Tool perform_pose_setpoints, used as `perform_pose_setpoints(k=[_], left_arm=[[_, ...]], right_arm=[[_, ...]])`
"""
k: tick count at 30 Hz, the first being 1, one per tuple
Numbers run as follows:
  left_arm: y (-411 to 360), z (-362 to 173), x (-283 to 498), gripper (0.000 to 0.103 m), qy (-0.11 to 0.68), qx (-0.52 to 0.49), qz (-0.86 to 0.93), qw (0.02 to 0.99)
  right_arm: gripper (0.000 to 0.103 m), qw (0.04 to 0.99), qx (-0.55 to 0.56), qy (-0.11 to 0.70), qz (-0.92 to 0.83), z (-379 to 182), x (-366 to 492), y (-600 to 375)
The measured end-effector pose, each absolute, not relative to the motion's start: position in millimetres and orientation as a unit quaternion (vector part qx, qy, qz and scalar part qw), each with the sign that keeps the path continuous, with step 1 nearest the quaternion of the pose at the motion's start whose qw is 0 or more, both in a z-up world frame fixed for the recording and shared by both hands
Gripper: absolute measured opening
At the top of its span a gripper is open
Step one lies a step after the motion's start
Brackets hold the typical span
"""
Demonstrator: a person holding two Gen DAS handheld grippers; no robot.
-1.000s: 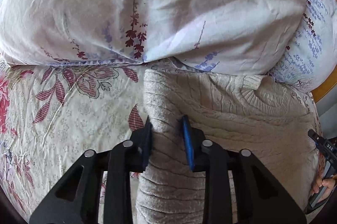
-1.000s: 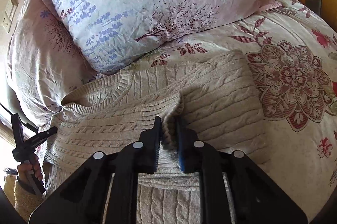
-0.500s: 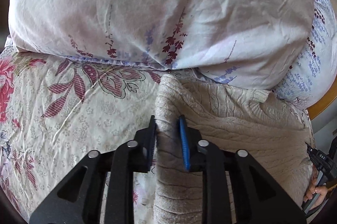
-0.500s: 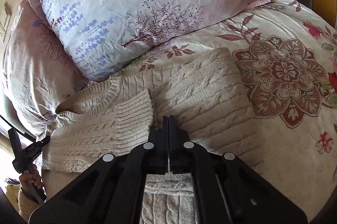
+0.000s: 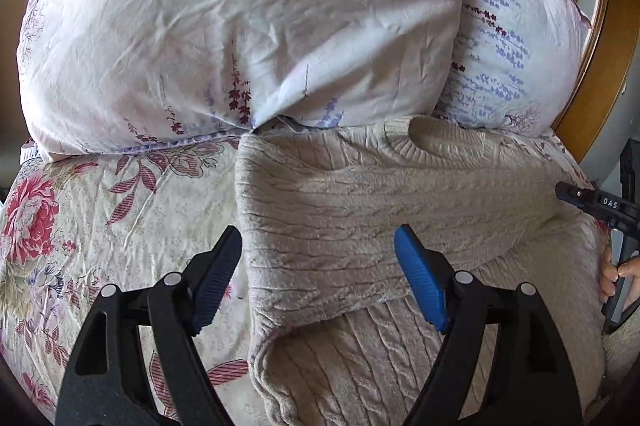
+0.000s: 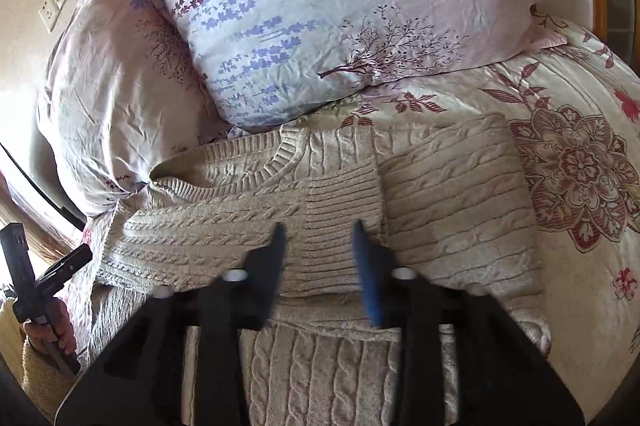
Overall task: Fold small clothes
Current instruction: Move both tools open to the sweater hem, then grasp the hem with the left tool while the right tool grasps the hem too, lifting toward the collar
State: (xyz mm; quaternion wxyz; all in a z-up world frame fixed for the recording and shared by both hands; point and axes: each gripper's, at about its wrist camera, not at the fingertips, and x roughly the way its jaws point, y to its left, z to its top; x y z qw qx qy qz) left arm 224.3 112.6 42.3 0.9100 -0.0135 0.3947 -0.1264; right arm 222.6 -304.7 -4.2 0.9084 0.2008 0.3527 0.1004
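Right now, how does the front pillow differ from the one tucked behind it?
The front pillow lies on top, overlapping the back pillow, which is partly hidden. The front pillow shows bold blue lavender sprigs and a green clover; the back pillow looks plainer and pinker. Both are wrinkled floral cotton beside the beige sweater.

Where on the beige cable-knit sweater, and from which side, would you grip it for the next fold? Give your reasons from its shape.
Probably the sweater at its lower body, the cable-knit part nearest the camera, lifted from the near side toward the collar. Both sleeves already lie folded across the chest, so the unfolded length runs from hem to collar. The left gripper and right gripper are opening, clamping nothing.
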Motion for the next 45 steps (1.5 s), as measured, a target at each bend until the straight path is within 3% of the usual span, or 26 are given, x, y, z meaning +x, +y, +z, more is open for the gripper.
perform_pose_setpoints(k=[1,4,10,20,24,26,30,39,41,45], left_arm=[[105.9,34.2,225.8,0.079,0.407,-0.008,-0.123,0.905],[104.6,11.0,232.2,0.079,0.455,-0.001,-0.100,0.885],[109.0,11.7,229.7,0.083,0.458,-0.023,-0.084,0.885],[168.4,30.7,114.4,0.088,0.440,-0.108,-0.124,0.883],[188.4,22.3,71.4,0.073,0.441,-0.162,-0.137,0.872],[192.2,19.2,57.7,0.067,0.439,-0.193,-0.154,0.864],[188.9,15.9,30.9,0.061,0.431,-0.228,-0.182,0.854],[170.6,8.6,-19.2,0.044,0.432,-0.253,-0.235,0.833],[168.1,5.1,-25.8,0.035,0.440,-0.262,-0.245,0.823],[162.9,4.2,-32.9,0.029,0.443,-0.259,-0.243,0.823]], right_arm=[[0.072,0.911,0.196,0.350,0.099,-3.8,221.5,-303.2],[0.067,0.905,0.169,0.380,0.087,-12.1,226.7,-296.5],[0.066,0.902,0.159,0.393,0.083,-16.5,225.3,-295.3],[0.067,0.888,0.255,0.360,0.127,-5.2,123.0,-375.5],[0.064,0.878,0.282,0.369,0.119,-21.3,80.9,-397.7],[0.058,0.870,0.296,0.373,0.130,-29.5,65.6,-400.0],[0.055,0.847,0.324,0.386,0.167,-47.1,43.5,-394.6],[0.034,0.796,0.368,0.393,0.278,-64.1,3.0,-372.4],[0.027,0.789,0.367,0.394,0.298,-66.9,-4.7,-365.3],[0.022,0.785,0.363,0.392,0.315,-68.9,-13.2,-357.6]])
